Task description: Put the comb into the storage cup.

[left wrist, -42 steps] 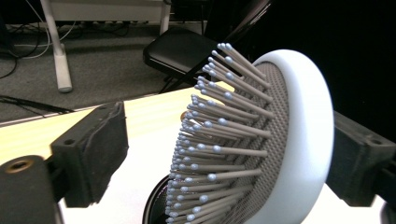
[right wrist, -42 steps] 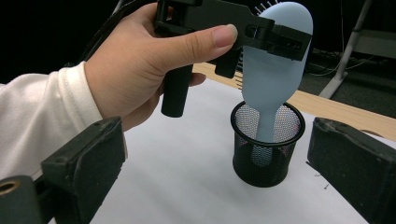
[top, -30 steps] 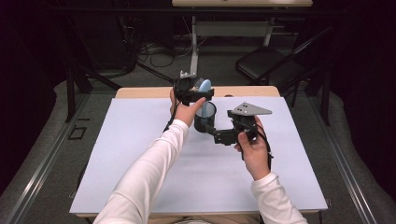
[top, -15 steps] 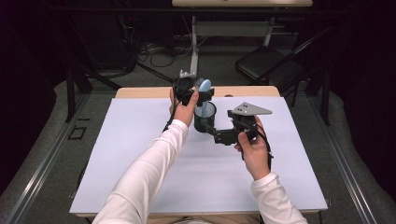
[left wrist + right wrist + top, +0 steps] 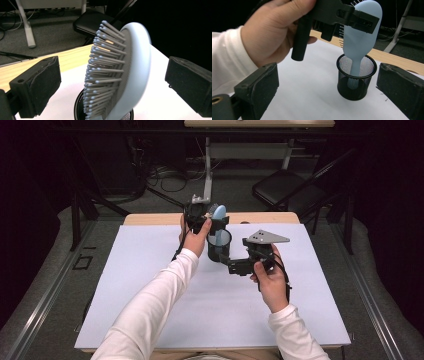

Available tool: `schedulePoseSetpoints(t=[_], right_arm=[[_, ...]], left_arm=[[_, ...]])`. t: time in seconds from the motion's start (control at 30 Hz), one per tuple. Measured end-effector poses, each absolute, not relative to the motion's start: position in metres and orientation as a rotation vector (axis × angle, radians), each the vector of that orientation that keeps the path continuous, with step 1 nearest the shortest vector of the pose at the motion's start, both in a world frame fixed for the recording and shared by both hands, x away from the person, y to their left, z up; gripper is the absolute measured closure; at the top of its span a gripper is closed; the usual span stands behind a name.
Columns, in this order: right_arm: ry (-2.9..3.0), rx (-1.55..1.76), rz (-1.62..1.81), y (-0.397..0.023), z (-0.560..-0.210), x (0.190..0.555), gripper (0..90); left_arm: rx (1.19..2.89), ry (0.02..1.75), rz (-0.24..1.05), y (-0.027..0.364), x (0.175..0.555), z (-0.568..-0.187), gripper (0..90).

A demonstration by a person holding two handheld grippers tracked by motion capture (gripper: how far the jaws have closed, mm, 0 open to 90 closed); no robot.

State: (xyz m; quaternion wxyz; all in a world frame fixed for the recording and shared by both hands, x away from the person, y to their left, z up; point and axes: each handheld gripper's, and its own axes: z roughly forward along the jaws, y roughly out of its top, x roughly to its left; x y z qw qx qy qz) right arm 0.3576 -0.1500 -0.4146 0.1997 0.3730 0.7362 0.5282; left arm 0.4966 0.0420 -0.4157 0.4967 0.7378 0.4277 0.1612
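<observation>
The brush (image 5: 361, 32) is standing handle-down in the mesh cup (image 5: 356, 80) at the far middle of the bench (image 5: 150, 310). The left tool (image 5: 112, 75) is straddling the brush head, jaws wide apart and touching nothing. The right tool (image 5: 327, 87) is waiting near the cup, jaws likewise spread. Lifting the left tool straight up should avoid tipping the cup. Nothing has visibly shifted since the earlier frames.

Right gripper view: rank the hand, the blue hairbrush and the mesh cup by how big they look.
1. Hand, though it is nearest the camera, so that inflates it.
2. Blue hairbrush, handle down in the cup.
3. Black mesh cup, looking smallest.
</observation>
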Motion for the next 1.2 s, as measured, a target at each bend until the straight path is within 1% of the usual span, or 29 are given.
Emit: schedulePoseSetpoints(t=[0.37,0.5,0.6,0.77,0.97,1.07,1.2], right_arm=[[2.05,1.049,1.471,-0.153,-0.414,0.356,3.6],[2.053,1.055,1.467,-0.152,-0.415,0.356,3.6],[2.049,1.056,1.47,-0.152,-0.415,0.357,3.6],[2.051,1.056,1.463,-0.153,-0.414,0.356,3.6],[2.064,1.052,1.421,-0.151,-0.416,0.354,3.3],[2.07,1.065,1.389,-0.154,-0.419,0.353,3.1],[2.066,1.077,1.368,-0.16,-0.42,0.351,3.0]], left_arm=[[1.807,0.984,0.388,0.058,0.481,-0.398,0.6],[1.805,0.973,0.394,0.069,0.475,-0.393,0.6],[1.795,0.993,0.372,0.08,0.472,-0.389,0.6],[1.799,0.979,0.39,0.098,0.462,-0.383,0.6],[1.8,0.966,0.396,0.118,0.449,-0.381,0.6],[1.794,0.951,0.386,0.127,0.441,-0.382,0.6],[1.805,0.927,0.404,0.137,0.429,-0.385,0.6]])
